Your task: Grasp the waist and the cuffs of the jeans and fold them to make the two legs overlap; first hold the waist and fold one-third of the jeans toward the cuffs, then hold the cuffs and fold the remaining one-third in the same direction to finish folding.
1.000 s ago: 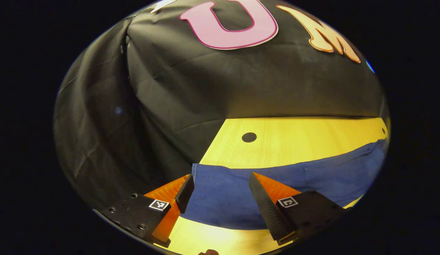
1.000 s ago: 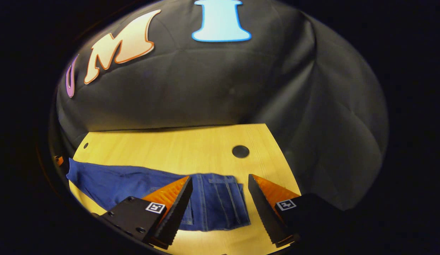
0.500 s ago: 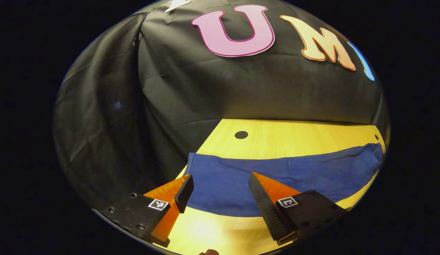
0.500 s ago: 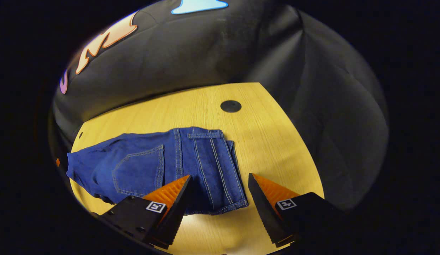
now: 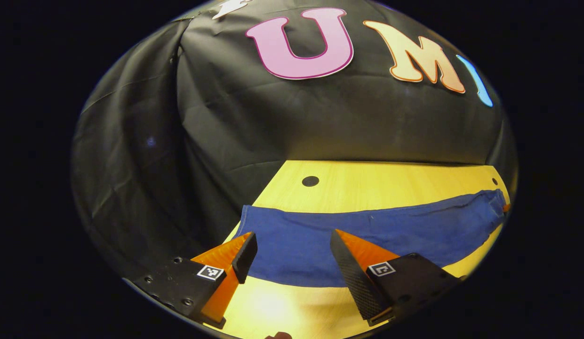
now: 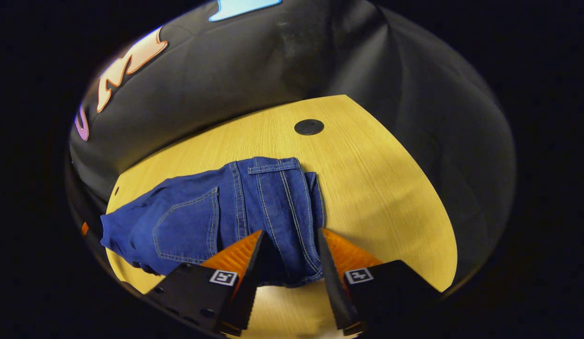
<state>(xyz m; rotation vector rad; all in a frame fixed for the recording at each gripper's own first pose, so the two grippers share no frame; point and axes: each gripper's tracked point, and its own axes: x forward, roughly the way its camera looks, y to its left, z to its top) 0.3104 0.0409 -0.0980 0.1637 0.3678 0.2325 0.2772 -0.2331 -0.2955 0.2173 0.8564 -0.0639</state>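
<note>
In the left gripper view, the left tongs (image 5: 292,256) hang wide open over the cuff end of the jeans (image 5: 367,235), gripping nothing. The denim lies as a long band across the table (image 5: 390,181), its square cuff end near the table's left edge, the rest running toward the far right corner, close to a small hole there. Compared with a second ago the cuff edge sits a little further up and left between the fingers, so these tongs have drifted slightly but have not closed in.

In the right gripper view, the right tongs (image 6: 287,273) have dropped toward the waist and narrowed: the fingers now straddle the waistband's near corner, part-closed, but I cannot tell whether they pinch it yet. That suggests the waist grasp is beginning, with the legs already overlapped.

This view shows the back pocket (image 6: 186,230), belt loop and seams, which the left gripper view does not; that one gives the full leg length instead.
</note>
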